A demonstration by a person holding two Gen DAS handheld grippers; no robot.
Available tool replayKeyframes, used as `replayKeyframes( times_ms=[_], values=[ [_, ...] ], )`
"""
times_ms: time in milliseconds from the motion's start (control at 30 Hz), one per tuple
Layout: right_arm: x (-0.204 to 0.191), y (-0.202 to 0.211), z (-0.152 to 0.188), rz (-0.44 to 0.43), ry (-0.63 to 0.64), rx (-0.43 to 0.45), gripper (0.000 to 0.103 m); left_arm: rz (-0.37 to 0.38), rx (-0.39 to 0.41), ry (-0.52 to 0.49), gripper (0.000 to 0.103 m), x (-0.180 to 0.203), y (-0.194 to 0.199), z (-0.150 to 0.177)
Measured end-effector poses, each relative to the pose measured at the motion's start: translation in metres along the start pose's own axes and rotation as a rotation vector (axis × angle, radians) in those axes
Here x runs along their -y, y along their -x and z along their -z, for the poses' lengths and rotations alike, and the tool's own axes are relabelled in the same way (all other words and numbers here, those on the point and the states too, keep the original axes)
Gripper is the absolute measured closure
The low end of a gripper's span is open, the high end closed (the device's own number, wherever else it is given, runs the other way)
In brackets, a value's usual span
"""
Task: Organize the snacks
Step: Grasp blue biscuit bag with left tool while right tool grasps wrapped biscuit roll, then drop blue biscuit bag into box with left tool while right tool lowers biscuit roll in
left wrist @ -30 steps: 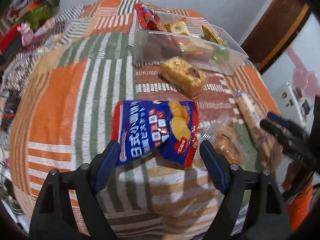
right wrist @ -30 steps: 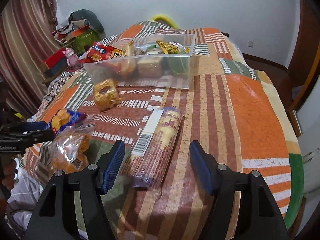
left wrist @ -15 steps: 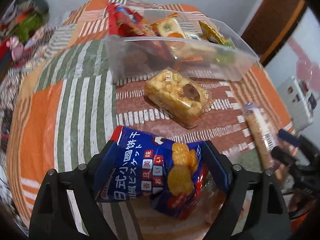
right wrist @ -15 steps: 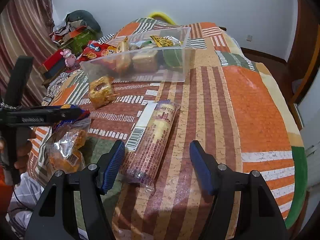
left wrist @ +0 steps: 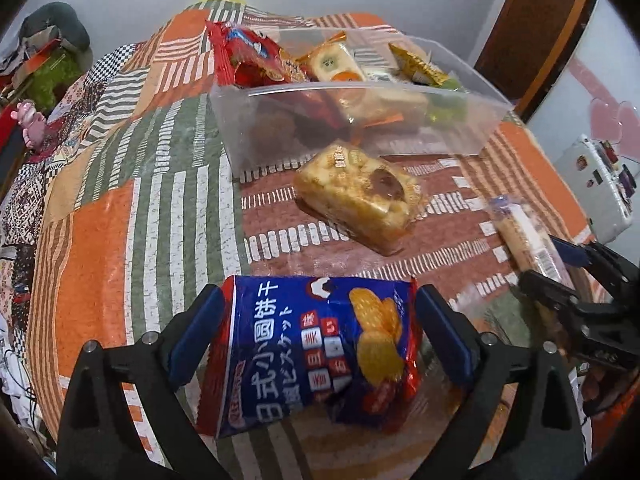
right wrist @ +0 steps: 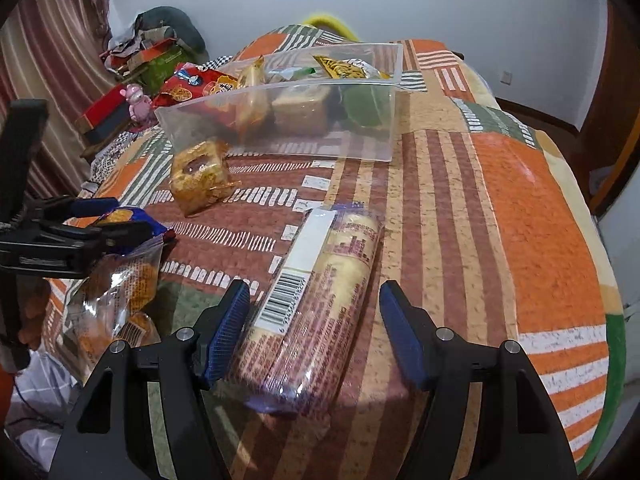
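Observation:
My left gripper [left wrist: 318, 330] is shut on a blue biscuit bag [left wrist: 312, 352] and holds it above the patchwork cloth [left wrist: 100, 240]. The bag also shows in the right wrist view [right wrist: 128, 220]. My right gripper [right wrist: 314, 328] is open, its fingers either side of a long roll of biscuits [right wrist: 316, 300] lying on the cloth. A clear plastic bin [left wrist: 360, 120] holding several snacks stands further back; it shows in the right wrist view too [right wrist: 280, 120]. A wrapped yellow cake [left wrist: 356, 196] lies in front of the bin.
A clear bag of orange snacks [right wrist: 116, 300] lies at the table's near left. A red snack bag [left wrist: 248, 56] leans at the bin's left end. Clutter and a pink toy [right wrist: 138, 100] sit beyond the table's left edge. A wooden door [left wrist: 536, 28] stands at right.
My left gripper closed on the blue bag, lifted it and carried it toward the bin. My right gripper moved forward over the long roll, still open.

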State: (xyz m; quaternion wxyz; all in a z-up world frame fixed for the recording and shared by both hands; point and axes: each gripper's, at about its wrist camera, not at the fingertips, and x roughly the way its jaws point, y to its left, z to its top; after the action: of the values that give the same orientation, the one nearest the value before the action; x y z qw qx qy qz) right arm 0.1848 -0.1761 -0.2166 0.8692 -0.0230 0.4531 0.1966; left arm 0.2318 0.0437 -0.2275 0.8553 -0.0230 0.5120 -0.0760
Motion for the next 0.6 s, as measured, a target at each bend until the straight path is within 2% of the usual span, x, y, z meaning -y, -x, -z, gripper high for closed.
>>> replayKeyframes(
  times_ms=[100, 167, 200, 267, 333, 400, 433, 467, 600],
  values=[
    [-0.001, -0.001, -0.001, 0.003, -0.001, 0.002, 0.041, -0.009, -0.012, -0.002, 0.000, -0.005, -0.005, 0.006],
    [-0.002, -0.002, -0.001, 0.006, 0.001, 0.002, 0.045, 0.023, -0.057, 0.048, 0.000, -0.012, -0.019, 0.009],
    [-0.003, -0.002, -0.001, 0.012, 0.007, 0.002, 0.048, 0.066, -0.081, 0.092, 0.000, -0.019, -0.026, 0.010],
    [-0.004, -0.003, -0.001, 0.019, 0.019, 0.004, 0.052, 0.097, -0.068, 0.152, 0.000, -0.027, -0.030, 0.013],
    [-0.006, -0.004, -0.001, 0.025, 0.030, 0.006, 0.058, 0.091, -0.040, 0.148, 0.001, -0.027, -0.027, 0.014],
    [-0.006, -0.004, -0.002, 0.025, 0.032, 0.008, 0.059, 0.091, -0.015, 0.132, 0.012, -0.025, -0.023, 0.015],
    [-0.005, -0.004, -0.002, 0.023, 0.028, 0.010, 0.060, 0.098, -0.003, 0.112, 0.023, -0.022, -0.019, 0.015],
    [-0.005, -0.005, -0.003, 0.021, 0.025, 0.012, 0.060, 0.090, 0.014, 0.088, 0.028, -0.019, -0.014, 0.015],
    [-0.003, -0.004, -0.003, 0.018, 0.012, 0.025, 0.061, 0.043, 0.049, 0.024, 0.036, -0.009, -0.001, 0.015]
  ],
)
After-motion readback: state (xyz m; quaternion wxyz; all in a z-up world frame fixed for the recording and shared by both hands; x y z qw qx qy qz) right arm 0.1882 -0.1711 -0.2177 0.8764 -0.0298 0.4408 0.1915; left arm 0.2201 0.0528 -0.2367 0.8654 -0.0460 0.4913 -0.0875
